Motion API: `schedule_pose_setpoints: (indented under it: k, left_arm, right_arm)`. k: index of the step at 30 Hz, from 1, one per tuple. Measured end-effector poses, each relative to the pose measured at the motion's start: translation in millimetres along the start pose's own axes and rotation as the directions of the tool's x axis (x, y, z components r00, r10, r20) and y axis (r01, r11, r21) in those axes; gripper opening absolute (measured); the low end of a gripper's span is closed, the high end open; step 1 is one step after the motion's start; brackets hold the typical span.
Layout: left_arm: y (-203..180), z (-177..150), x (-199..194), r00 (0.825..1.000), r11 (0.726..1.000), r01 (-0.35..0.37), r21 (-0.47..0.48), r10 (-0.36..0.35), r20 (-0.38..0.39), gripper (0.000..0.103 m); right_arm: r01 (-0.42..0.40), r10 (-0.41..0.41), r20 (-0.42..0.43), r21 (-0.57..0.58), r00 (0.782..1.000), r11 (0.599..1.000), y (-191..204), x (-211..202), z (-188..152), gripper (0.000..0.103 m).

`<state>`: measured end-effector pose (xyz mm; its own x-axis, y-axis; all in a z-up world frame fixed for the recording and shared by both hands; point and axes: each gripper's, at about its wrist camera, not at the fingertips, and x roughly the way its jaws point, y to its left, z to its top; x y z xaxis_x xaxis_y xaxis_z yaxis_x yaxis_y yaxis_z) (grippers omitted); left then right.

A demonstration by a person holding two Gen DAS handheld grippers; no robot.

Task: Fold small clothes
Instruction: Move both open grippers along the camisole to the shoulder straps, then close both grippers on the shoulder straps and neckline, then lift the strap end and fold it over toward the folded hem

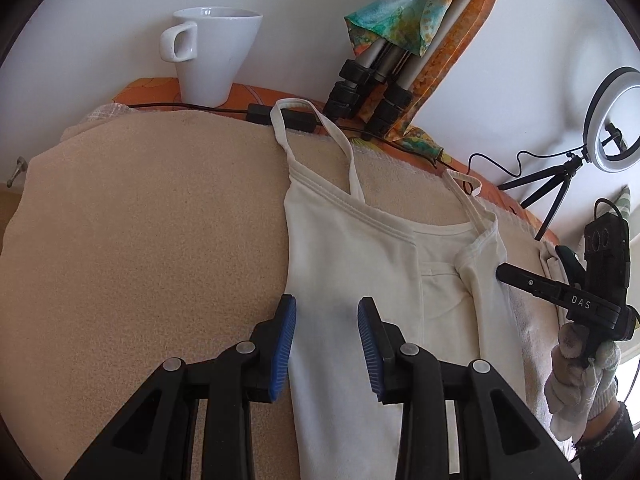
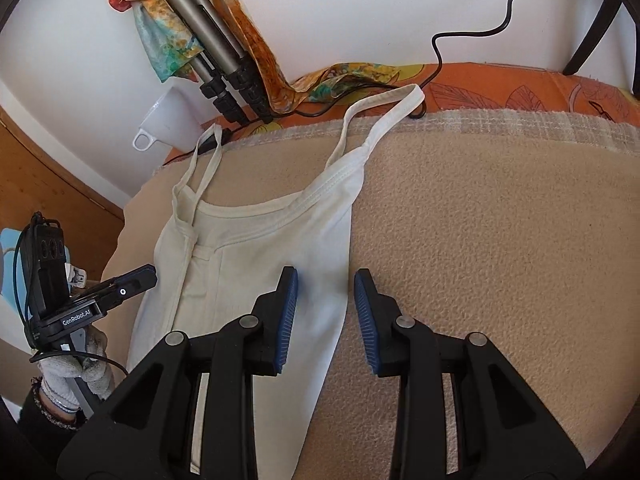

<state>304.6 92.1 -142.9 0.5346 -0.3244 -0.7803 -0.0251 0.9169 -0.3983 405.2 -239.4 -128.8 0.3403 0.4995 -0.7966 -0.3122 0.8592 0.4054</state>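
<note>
A cream-white camisole [image 1: 352,264] [image 2: 256,256] with thin shoulder straps lies flat on the beige blanket-covered tabletop [image 1: 152,240] [image 2: 480,240]. Its sides are folded inward lengthwise into a narrow strip, neckline toward the far edge. Both straps reach past the blanket's far edge onto the orange cloth [image 2: 500,84].

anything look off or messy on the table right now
The top has one long side already folded in over its middle. Its straps run off the blanket's far edge onto a black cable box. A mug stands upright behind. Nothing looks spilled or torn.
</note>
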Motion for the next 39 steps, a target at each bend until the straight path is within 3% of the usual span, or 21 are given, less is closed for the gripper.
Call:
schedule_pose_setpoints:
  k: [9,14,18,20,23,32,39]
  left_arm:
    - [7,32,26,1.000,1.000,-0.008,0.007,0.007,0.030,0.045]
    - [-1,46,40,0.998,0.998,-0.041,0.054,0.039,0.044,0.048]
    - [-2,50,47,0.996,0.997,-0.066,0.041,0.064,0.067,0.039]
    - [-4,50,49,0.992,0.993,-0.101,0.054,0.097,0.077,0.018]
    - [-1,51,50,0.993,0.995,-0.093,0.040,0.090,0.079,0.002]
    - [8,49,21,0.994,0.999,0.002,-0.033,0.001,0.109,0.001]
    - [-4,41,-20,0.988,1.000,0.023,-0.014,-0.020,0.150,0.001]
  right_arm:
    - [0.146,-0.141,0.050,-0.133,0.989,0.980,11,14,22,0.033]
    - [0.158,-0.151,0.057,-0.153,0.987,0.975,13,21,32,0.033]
    - [0.155,-0.147,0.058,-0.170,0.987,0.973,17,25,34,0.031]
    - [0.140,-0.133,0.054,-0.173,0.990,0.975,18,27,35,0.017]
    - [0.125,-0.117,0.054,-0.173,0.992,0.977,18,27,34,0.009]
    - [0.077,-0.063,0.110,-0.126,0.992,0.989,20,3,33,0.007]
    - [0.065,-0.044,0.153,-0.131,0.987,0.989,34,-29,30,0.007]
